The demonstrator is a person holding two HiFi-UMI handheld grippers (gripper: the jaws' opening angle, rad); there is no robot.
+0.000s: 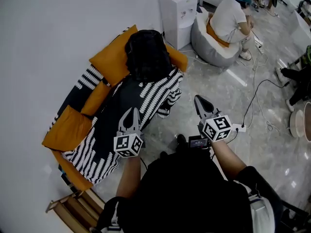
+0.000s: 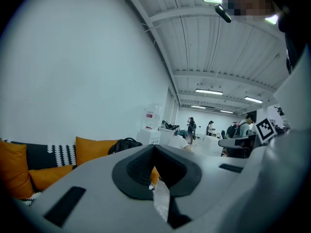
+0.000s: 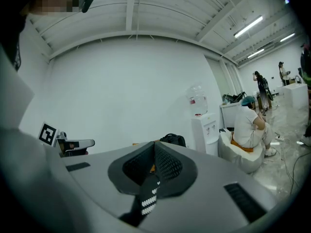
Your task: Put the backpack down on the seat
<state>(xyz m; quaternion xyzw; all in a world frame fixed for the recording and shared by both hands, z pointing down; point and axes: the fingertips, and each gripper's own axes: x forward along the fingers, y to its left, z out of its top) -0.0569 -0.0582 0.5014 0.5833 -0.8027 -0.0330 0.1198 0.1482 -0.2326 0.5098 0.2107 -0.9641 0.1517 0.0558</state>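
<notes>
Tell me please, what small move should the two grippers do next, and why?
Probably only lower both hands away; the task looks done. The black fabric backpack already sits on the orange cushion at the far end of the black-and-white patterned sofa, apart from both grippers. The left gripper and the right gripper are shut and hold nothing.

No legible text anywhere, red label [image 3: 193, 101] on water dispenser [image 1: 178, 14] too blurred
</notes>
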